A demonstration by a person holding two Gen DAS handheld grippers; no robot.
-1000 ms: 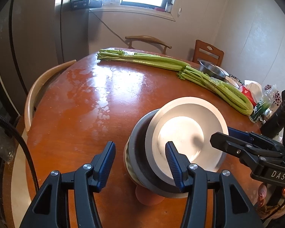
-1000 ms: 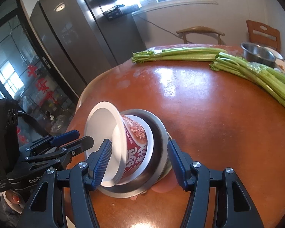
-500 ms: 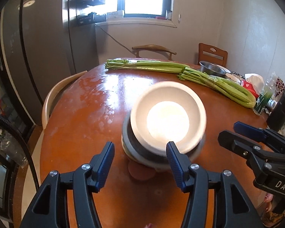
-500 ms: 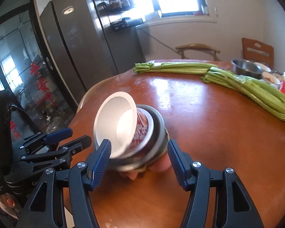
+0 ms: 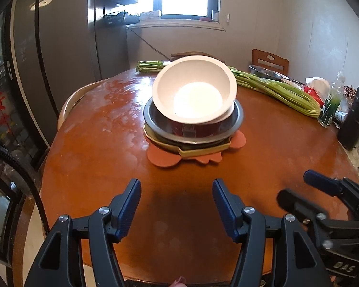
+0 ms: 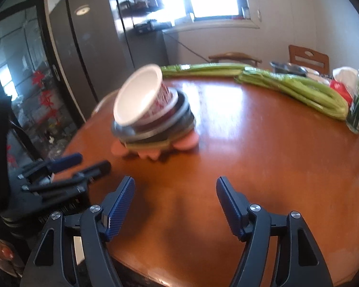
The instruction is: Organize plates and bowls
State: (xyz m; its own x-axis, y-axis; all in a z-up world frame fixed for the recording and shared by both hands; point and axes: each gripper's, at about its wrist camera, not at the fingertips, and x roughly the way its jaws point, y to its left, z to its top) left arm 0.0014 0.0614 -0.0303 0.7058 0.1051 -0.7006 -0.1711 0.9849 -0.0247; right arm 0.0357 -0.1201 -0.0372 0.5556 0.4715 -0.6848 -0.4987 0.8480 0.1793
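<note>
A stack of dishes stands on the round wooden table (image 5: 95,157). A white-lined red paper bowl (image 5: 195,98) lies tilted on top of a steel plate (image 5: 237,117), a yellow-green dish (image 5: 203,151) and a pink mat (image 5: 162,159). The stack also shows in the right wrist view, with the bowl (image 6: 141,95) leaning left. My left gripper (image 5: 177,205) is open and empty, well short of the stack. My right gripper (image 6: 174,203) is open and empty, near the table's front edge. Each gripper shows in the other's view (image 5: 323,191) (image 6: 67,167).
Long celery stalks (image 5: 275,88) lie across the far side of the table. A steel bowl (image 5: 263,71), a green bottle (image 5: 329,110), a black flask (image 5: 354,119) and bags stand at the right. Chairs ring the table; a fridge (image 5: 67,47) stands left.
Both grippers have pulled back from the stack toward the table's front edge. The stack now stands on its own, farther away in both views.
</note>
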